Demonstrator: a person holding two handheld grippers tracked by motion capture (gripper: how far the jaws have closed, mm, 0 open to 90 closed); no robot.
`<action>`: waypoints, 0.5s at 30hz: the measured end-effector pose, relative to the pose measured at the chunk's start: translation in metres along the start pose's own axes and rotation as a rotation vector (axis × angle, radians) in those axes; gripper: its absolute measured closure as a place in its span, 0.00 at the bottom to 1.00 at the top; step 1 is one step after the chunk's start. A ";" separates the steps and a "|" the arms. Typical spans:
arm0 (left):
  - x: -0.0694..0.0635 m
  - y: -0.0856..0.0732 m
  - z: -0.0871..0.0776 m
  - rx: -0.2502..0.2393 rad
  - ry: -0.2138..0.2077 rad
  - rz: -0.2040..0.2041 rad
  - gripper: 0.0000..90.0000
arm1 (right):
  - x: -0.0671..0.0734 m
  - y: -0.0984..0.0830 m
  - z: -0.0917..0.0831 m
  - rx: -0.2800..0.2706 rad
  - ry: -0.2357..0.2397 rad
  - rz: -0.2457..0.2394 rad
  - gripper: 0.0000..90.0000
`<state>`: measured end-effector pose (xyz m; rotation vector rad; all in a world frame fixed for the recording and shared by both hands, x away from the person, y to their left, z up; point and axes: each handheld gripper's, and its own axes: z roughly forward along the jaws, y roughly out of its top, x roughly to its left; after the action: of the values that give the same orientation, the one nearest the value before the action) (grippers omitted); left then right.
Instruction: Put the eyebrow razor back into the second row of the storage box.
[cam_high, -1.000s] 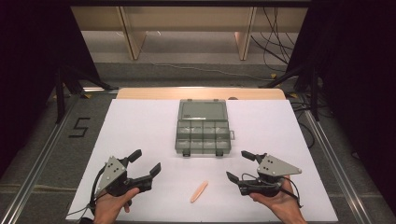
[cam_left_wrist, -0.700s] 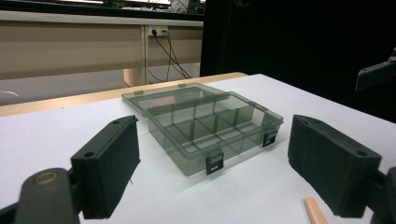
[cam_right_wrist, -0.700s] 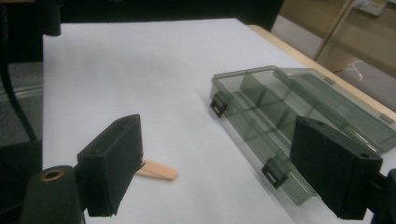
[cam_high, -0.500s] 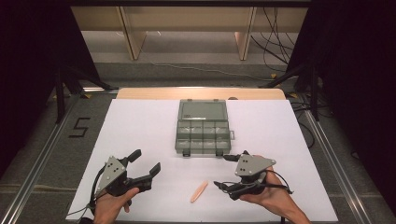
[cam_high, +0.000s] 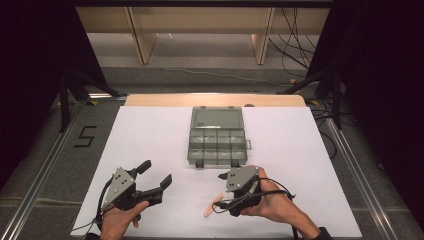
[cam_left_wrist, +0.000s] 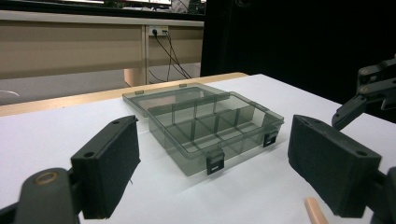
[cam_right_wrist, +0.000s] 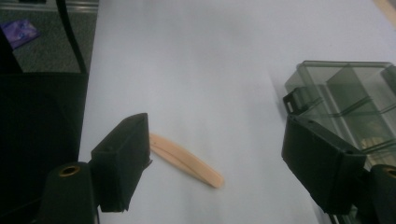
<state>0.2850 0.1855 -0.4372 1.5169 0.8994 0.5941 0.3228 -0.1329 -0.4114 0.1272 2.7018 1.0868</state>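
**Gripper over the wooden stick**

The right gripper (cam_high: 220, 192) hung over the wooden stick (cam_right_wrist: 184, 159), its jaws wide apart though just closing a little, the stick between them untouched. The left gripper (cam_high: 156, 172) waited wide apart. Behind stood the open compartment box (cam_high: 217, 136).

We see a pale tan stick (cam_high: 213, 206), a smoky grey clear box (cam_high: 216, 136), black grippers (cam_high: 226, 189) and a plain white table (cam_high: 150, 135).
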 end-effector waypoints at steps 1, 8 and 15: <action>0.000 0.000 0.000 0.000 0.000 0.000 0.18 | -0.001 0.001 0.002 0.009 0.009 -0.007 0.27; 0.000 0.000 0.000 -0.001 -0.001 -0.001 0.18 | -0.001 0.007 0.020 0.089 0.075 -0.044 0.29; 0.000 0.000 0.000 0.001 0.000 0.001 0.18 | -0.001 0.008 0.035 0.172 0.147 -0.090 0.32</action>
<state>0.2851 0.1856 -0.4373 1.5183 0.8986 0.5949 0.3325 -0.1034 -0.4302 -0.0475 2.8982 0.8693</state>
